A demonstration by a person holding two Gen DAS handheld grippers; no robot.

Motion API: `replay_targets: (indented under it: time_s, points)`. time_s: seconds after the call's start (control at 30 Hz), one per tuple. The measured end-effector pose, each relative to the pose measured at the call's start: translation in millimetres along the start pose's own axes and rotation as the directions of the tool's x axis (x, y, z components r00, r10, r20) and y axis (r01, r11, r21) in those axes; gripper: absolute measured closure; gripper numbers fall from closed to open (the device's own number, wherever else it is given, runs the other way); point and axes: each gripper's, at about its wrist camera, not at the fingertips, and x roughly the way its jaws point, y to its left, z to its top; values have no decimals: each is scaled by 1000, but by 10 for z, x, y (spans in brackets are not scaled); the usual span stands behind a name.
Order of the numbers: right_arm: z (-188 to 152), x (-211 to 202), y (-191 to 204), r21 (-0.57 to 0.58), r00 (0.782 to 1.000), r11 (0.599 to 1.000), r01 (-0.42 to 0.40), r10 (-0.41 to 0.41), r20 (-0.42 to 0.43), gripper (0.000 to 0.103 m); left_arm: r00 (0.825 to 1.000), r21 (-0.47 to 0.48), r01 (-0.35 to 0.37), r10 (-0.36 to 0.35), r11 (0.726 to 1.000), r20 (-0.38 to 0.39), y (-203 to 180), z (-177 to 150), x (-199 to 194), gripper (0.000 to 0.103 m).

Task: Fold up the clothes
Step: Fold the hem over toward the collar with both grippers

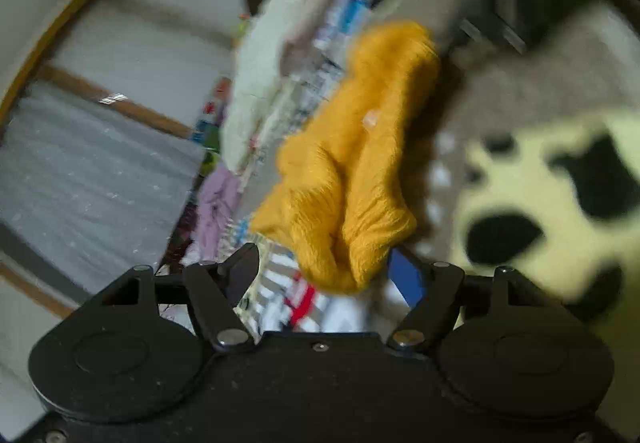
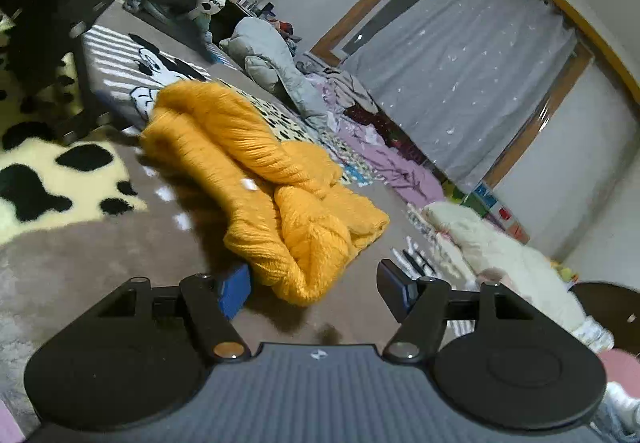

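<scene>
Right wrist view: one yellow sweater (image 2: 276,199), crumpled before one spread gripper (image 2: 316,283).

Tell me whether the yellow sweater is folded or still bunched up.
Bunched, not folded: the yellow sweater lies in thick, twisted rolls on the carpet, with no flat, squared layers.

A mustard-yellow knit sweater (image 2: 264,183) lies crumpled, seemingly part-folded, on the taupe carpet (image 2: 100,255).

left gripper (image 1: 324,267): black body, round discs, silver screws, blue pad
right gripper (image 2: 314,283): black links, ribbed grey housing, blue pads
</scene>
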Motion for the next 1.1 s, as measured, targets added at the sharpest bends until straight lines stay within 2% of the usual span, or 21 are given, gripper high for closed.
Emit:
replay_targets:
  time_s: [0.13, 0.3, 0.4, 0.5, 0.6, 0.7, 0.73, 0.8, 0.83, 1.0, 1.1]
  points:
    - [1, -1, -93, 58, 1000, 998, -14, 13, 20, 36, 999, 29, 39, -39, 999, -12, 45, -20, 58, 33]
    - [4, 43, -199, 142, 999, 989, -29, 24, 34, 37, 999, 42, 25, -26, 999, 21, 82, 32, 147, 31]
    - [-16, 71, -122, 94, 999, 995, -37, 34, 25, 37, 996, -89, -34, 41, 995, 73, 257, 27, 142, 33]
    - [-39, 72, 19, 9, 998, 998, -56, 56, 22, 37, 998, -52, -20, 23, 998, 65, 235, -17, 191, 34]
    - [-48, 105, 82, -30, 998, 998, -52, 53, 20, 38, 997, -12, -13, 13, 1000, 81, 138, -10, 230, 41]
    - [-25, 179, 38, -2, 999, 999, -54, 54, -6, 53, 993, -9, -48, 49, 999, 112, 141, 55, 223, 42]
    - [-16, 197, 27, 5, 998, 998, -59, 59, -13, 60, 991, -13, -54, 55, 998, 118, 137, 65, 219, 49]
    - [5, 204, 7, 22, 997, 997, -79, 80, -16, 65, 992, 3, -59, 59, 998, 116, 100, 86, 223, 57]
    - [6, 202, -8, 31, 996, 996, -88, 89, -16, 67, 992, 8, -60, 58, 998, 109, 72, 92, 222, 65]
    - [53, 142, -15, 52, 992, 992, -119, 120, -27, 72, 997, 18, -40, 39, 999, 67, -16, 113, 157, 73]
    - [93, 27, -8, 54, 989, 989, -141, 143, -32, 73, 999, 2, -14, 13, 1000, 51, -27, 111, 24, 74]
